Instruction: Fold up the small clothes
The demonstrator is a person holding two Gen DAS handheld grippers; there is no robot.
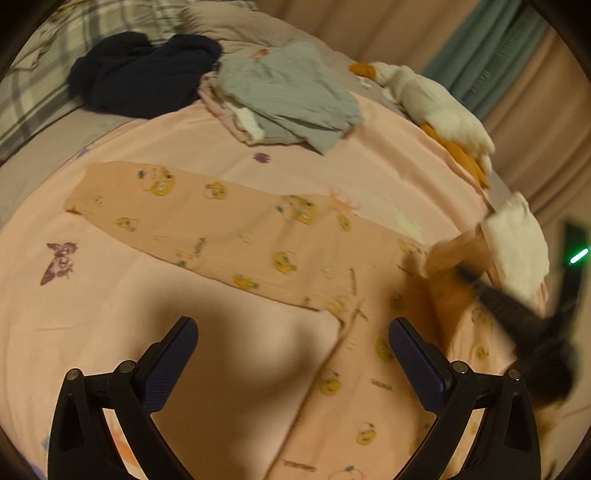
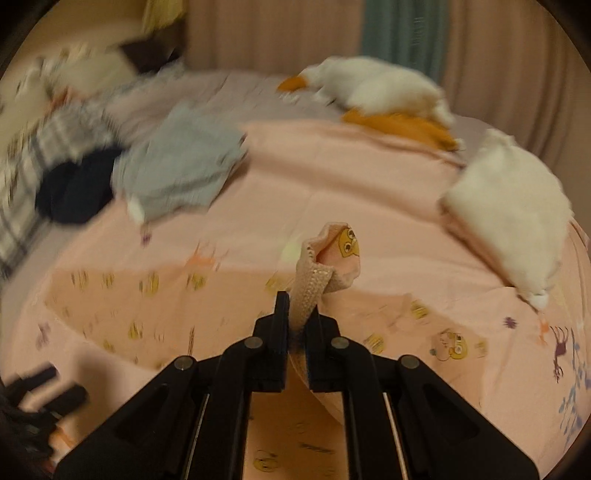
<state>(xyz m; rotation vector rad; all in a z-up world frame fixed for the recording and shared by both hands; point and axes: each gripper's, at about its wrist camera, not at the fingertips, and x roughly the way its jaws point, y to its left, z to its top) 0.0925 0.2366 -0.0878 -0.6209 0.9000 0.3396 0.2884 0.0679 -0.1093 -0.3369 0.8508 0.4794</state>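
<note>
A small peach garment with yellow cartoon prints (image 1: 236, 229) lies spread on the pink bedsheet (image 1: 110, 314). My left gripper (image 1: 291, 339) is open and empty, hovering above the sheet beside the garment's lower part. My right gripper (image 2: 297, 317) is shut on the garment's ribbed cuff (image 2: 314, 280) and holds that end lifted off the bed; the rest of the garment (image 2: 147, 306) stays flat. The right gripper shows blurred at the right in the left wrist view (image 1: 498, 295). The left gripper shows at the lower left in the right wrist view (image 2: 44, 395).
A pile of grey and pink folded clothes (image 1: 288, 96) and a dark navy garment (image 1: 140, 70) lie at the far side. A white and orange plush toy (image 1: 436, 103) and a white folded item (image 1: 517, 240) sit near the bed's right edge. Curtains (image 2: 332, 33) hang behind.
</note>
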